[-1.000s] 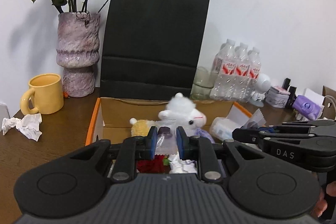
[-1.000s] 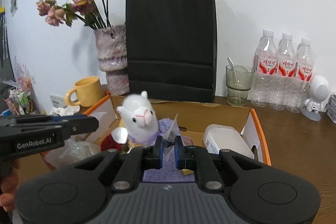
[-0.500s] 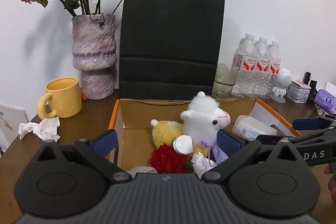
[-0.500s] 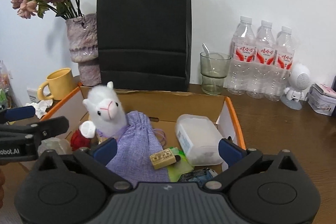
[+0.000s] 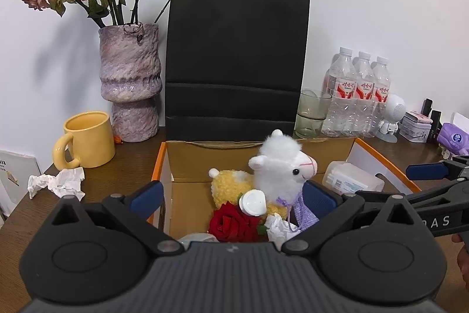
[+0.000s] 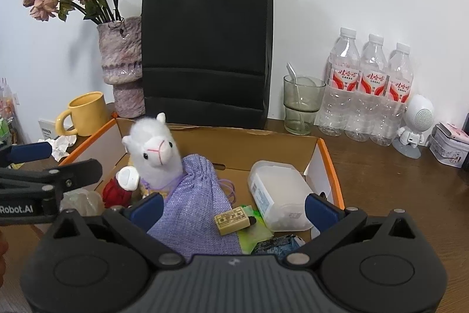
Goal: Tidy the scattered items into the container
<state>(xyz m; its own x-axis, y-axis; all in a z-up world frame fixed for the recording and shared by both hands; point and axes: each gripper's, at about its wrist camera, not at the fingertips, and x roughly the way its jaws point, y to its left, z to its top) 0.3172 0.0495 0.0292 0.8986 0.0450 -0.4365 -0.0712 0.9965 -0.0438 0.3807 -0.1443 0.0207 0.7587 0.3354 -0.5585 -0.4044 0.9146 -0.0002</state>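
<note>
Cardboard box point(image 6: 328, 163), orange-edged and open-topped, sits on the brown table point(image 6: 395, 175) directly in front of both grippers. Inside it a white plush alpaca point(image 6: 155, 154) stands upright at the left, against a lilac drawstring pouch point(image 6: 193, 204). A red fabric rose point(image 5: 231, 225) and a small white cap point(image 5: 253, 201) lie at the alpaca's left side, with a yellow plush point(image 5: 231, 184) behind them. A translucent plastic tub point(image 6: 278, 192) occupies the right of the box; a tan rectangular block point(image 6: 231, 220) rests between tub and pouch.

Left gripper point(image 5: 231, 195) has its jaws spread fully apart over the box's near edge, nothing between the blue pads. Right gripper point(image 6: 231, 206) is likewise spread wide and holds nothing.

Outside the box, a crumpled tissue point(image 5: 55, 184) lies on the table beside a yellow mug point(image 5: 88, 140). Behind the box stand a black paper bag point(image 5: 234, 63), a vase point(image 5: 129, 81) of dried roses, a drinking glass point(image 6: 302, 104) and 3 water bottles point(image 6: 369, 87).
</note>
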